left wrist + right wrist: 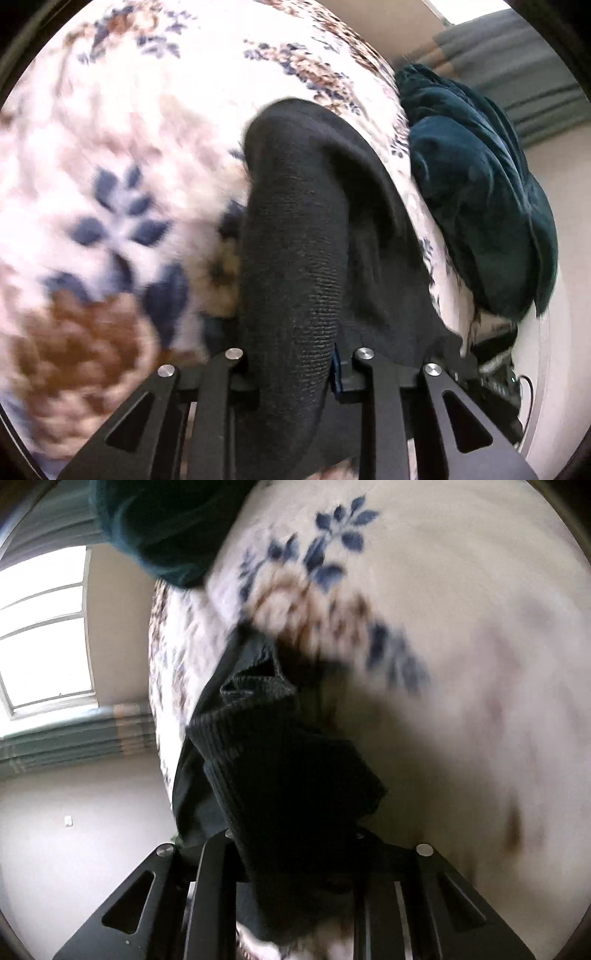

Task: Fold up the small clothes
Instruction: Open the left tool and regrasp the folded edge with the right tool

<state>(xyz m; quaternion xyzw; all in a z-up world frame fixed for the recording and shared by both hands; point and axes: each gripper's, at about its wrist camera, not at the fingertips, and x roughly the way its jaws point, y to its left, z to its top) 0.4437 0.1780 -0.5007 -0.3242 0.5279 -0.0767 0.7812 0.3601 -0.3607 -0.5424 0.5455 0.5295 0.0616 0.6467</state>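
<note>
Item: black knit garment [291,236], soft, light and limp, I judge; its ribbed hem [255,686] grips best. It hangs over the floral bed cover [110,147]. I have left tool [293,373] and right tool [295,853] each clenched on it at 6 o'clock. Teal cloth [472,192] lies at 2 o'clock.

We see a bed covered by a cream floral blanket [129,155] with blue and brown flowers. A dark teal velvety cloth [476,192] lies bunched near its edge, and a black knit garment [295,229] drapes across it.

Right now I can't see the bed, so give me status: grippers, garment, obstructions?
Left gripper, right gripper: shut on black knit garment. Garment bunched above floral blanket. Teal cloth beside it.
</note>
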